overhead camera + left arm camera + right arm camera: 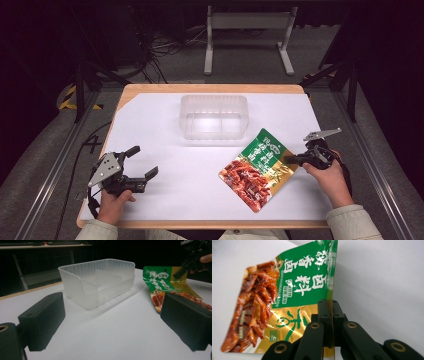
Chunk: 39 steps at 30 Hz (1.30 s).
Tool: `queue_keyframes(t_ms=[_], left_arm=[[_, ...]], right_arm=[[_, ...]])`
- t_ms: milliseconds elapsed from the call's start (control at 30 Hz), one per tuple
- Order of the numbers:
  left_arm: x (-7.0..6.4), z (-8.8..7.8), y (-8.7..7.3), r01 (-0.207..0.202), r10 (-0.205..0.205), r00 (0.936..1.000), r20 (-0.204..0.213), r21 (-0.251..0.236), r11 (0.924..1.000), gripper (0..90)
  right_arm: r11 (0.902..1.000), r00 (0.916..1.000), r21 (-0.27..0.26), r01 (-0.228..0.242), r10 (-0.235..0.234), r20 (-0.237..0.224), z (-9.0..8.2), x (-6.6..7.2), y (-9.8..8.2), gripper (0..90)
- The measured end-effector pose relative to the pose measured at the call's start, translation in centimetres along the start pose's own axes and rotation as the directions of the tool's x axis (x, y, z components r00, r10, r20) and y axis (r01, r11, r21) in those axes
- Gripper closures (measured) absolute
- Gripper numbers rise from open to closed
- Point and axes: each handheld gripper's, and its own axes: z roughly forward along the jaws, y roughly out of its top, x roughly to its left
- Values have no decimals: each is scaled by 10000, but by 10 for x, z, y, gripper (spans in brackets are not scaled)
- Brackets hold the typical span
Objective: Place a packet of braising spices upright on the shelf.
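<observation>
A: Where is the packet (pixel 258 169)?

B: On the white table (pixel 165 125), at about four o'clock from the clear plastic box (pixel 214 116), close beside it. The right gripper (pixel 291 159) is clamped on the packet's right edge, at three o'clock, jaws pressed together on the foil.

A: And the left gripper (pixel 143 162)?

B: Jaws apart, holding nothing, low at eight o'clock.

A: How will the packet handle?

B: Light, I judge, and floppy. Glossy foil can slip, so a grip on the flat sealed edge seems best. It will likely sag when lifted.
</observation>
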Motion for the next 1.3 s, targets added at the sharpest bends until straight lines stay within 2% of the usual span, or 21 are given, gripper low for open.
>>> queue_keyframes(t_ms=[300,533,567,633,933,967,1000,1067,1133,1233,1300], left_arm=[[0,0,0,3,-3,10000,-4,-7,10000,65],[0,0,0,-5,5,10000,4,-17,10000,65],[0,0,0,-1,1,10000,5,-16,10000,65],[0,0,0,-9,9,10000,-1,-9,10000,65],[0,-1,1,-13,13,10000,8,20,10000,65],[0,-1,1,-7,7,10000,5,25,10000,65],[0,-1,1,-14,14,10000,20,22,10000,65],[0,-1,1,-24,24,10000,21,30,10000,65],[0,-1,1,-14,14,10000,20,20,10000,65],[0,-1,1,-18,18,10000,25,18,10000,65],[0,-1,1,-12,12,10000,17,-6,10000,65]], right_arm=[[9975,9992,-655,247,-267,-310,-24,15,8,900],[9901,9931,-1298,537,-665,-967,-43,30,16,900],[9873,9897,-1429,687,-855,-1151,-47,35,19,900],[9860,9878,-1500,730,-922,-1255,-50,38,20,900],[9731,9665,-1948,1232,-1622,-1991,-63,61,30,900],[9694,9596,-2029,1380,-1816,-2151,-66,66,33,900],[9680,9572,-2066,1425,-1879,-2201,-67,68,34,900],[9636,9471,-2182,1544,-2072,-2452,-69,73,36,900],[9619,9453,-2199,1622,-2154,-2449,-71,76,38,900],[9549,9367,-2273,1911,-2466,-2487,-75,85,43,900],[9532,9357,-2295,1969,-2526,-2465,-76,87,45,900]])
